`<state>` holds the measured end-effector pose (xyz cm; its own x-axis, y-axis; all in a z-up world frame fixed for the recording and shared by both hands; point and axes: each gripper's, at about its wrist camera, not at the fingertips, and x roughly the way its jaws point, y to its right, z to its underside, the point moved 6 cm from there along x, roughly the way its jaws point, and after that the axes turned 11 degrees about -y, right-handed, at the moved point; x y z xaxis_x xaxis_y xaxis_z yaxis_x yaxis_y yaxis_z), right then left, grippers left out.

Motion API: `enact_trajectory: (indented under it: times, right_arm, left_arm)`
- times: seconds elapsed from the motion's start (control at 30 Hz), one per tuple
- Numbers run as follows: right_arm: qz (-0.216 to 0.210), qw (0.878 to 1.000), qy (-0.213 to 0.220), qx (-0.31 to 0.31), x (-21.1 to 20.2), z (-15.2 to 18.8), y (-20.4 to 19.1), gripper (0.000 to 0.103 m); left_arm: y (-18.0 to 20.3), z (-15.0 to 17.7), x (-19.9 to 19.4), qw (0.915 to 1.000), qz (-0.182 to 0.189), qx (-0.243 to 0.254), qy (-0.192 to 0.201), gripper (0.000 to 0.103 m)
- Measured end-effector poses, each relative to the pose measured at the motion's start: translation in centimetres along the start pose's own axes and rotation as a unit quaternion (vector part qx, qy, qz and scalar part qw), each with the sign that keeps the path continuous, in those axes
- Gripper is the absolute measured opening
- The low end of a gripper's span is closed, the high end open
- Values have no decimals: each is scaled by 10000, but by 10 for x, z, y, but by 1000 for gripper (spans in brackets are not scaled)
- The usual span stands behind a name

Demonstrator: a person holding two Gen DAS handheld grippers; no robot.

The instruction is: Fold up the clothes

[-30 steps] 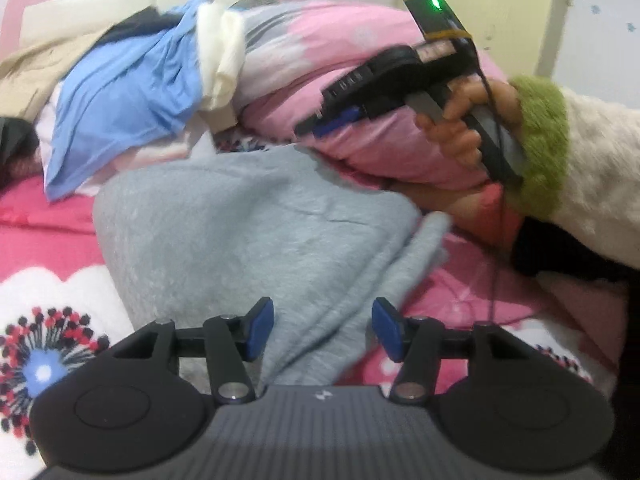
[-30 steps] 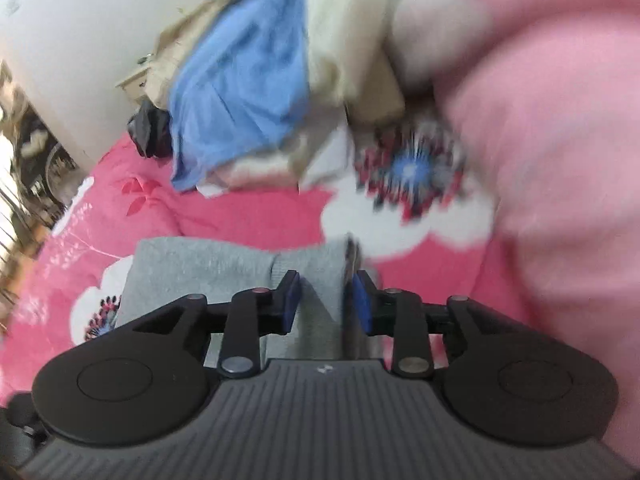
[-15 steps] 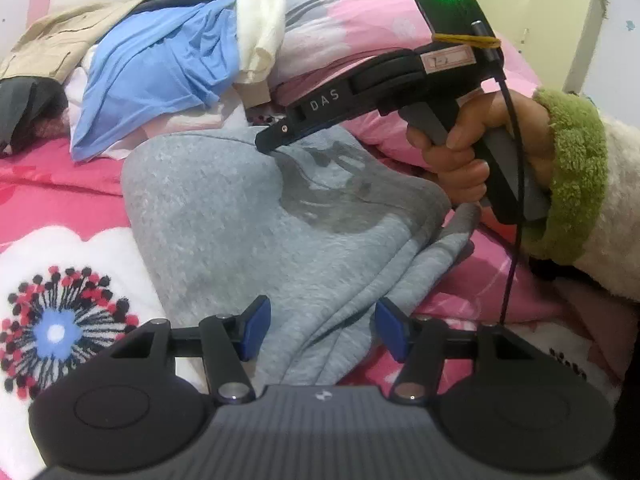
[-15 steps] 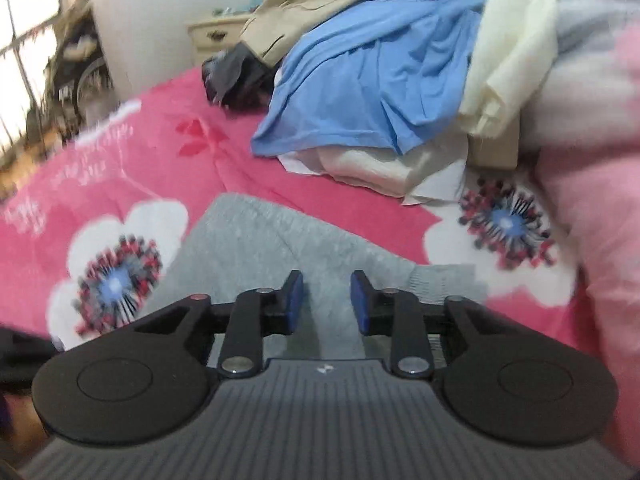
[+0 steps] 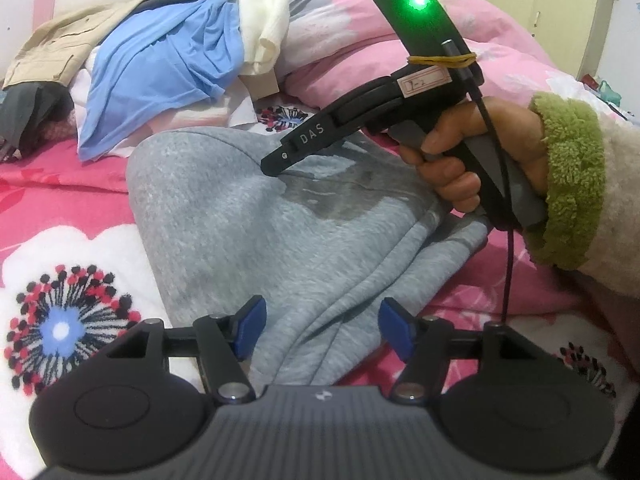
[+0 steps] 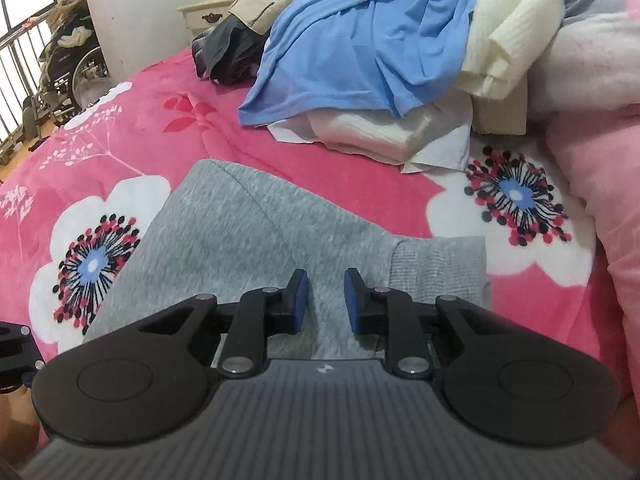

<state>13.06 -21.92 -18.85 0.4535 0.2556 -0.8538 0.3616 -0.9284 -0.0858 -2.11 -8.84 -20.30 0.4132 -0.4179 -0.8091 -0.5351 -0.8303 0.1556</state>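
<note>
A grey sweatshirt [image 5: 280, 232] lies folded over on the pink flowered bedspread [image 5: 52, 196]. My left gripper [image 5: 322, 320] is open wide just above its near bunched edge, with nothing between the pads. In the left wrist view a hand [image 5: 472, 152] in a green-cuffed fleece sleeve holds my right gripper [image 5: 273, 165], tip down on the middle of the sweatshirt. The right wrist view shows that gripper [image 6: 326, 292] narrowly open over the flat grey cloth [image 6: 240, 224], beside a ribbed cuff [image 6: 440, 264]. No fabric is pinched.
A heap of clothes lies beyond the sweatshirt: a blue shirt [image 6: 360, 40], a cream knit [image 6: 512, 40], a beige jacket [image 5: 60, 48] and dark garments [image 6: 228, 52]. A pink duvet [image 5: 400, 40] bulks at the right. A nightstand [image 6: 204, 16] stands past the bed.
My right gripper let go of the grey fold it was pinching, opened slightly and swung down onto the middle of the sweatshirt. My left gripper stayed open and edged closer.
</note>
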Motion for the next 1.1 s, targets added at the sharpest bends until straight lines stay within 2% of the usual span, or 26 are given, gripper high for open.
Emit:
enact_trajectory:
  times: [0.27,0.4,0.47,0.53,0.67,0.73,0.87,0.93,1.0,1.1]
  right_arm:
    - [-102,9999,8,76,-2,-2,4,18]
    - [-168,9985,360,385,-26,-9,21,17]
    - [-127,9976,538,412,-42,-14,22,21]
    - [-112,9982,564,172,-52,-16,9,21]
    - [-487,9974,305,-443,-54,-12,-38,21]
    - [-446,9969,109,-646,-39,-10,-53,19]
    - [-207,9979,-386,-472,7,-14,-49,16]
    - [-326,9984,-445,-120,16,-18,-39,13]
    - [-301,9990,-295,174,5,-24,-29,14]
    - [-177,9996,-71,206,-31,-24,-23,15]
  left_arm:
    - [1,2,-2,10000,13,87,21,67]
    - [2,3,-10,9999,85,36,103,67]
    - [0,5,-16,9996,206,-26,210,67]
    - [-5,7,-21,9988,359,-159,297,67]
    - [-12,12,-23,9961,723,-427,260,67]
    - [-9,14,-20,9966,737,-321,194,67]
    - [2,16,-23,9976,595,94,350,70]
    - [5,19,-27,9970,500,292,507,68]
    - [6,23,-31,9962,475,414,599,67]
    - [11,27,-34,9946,371,731,640,67]
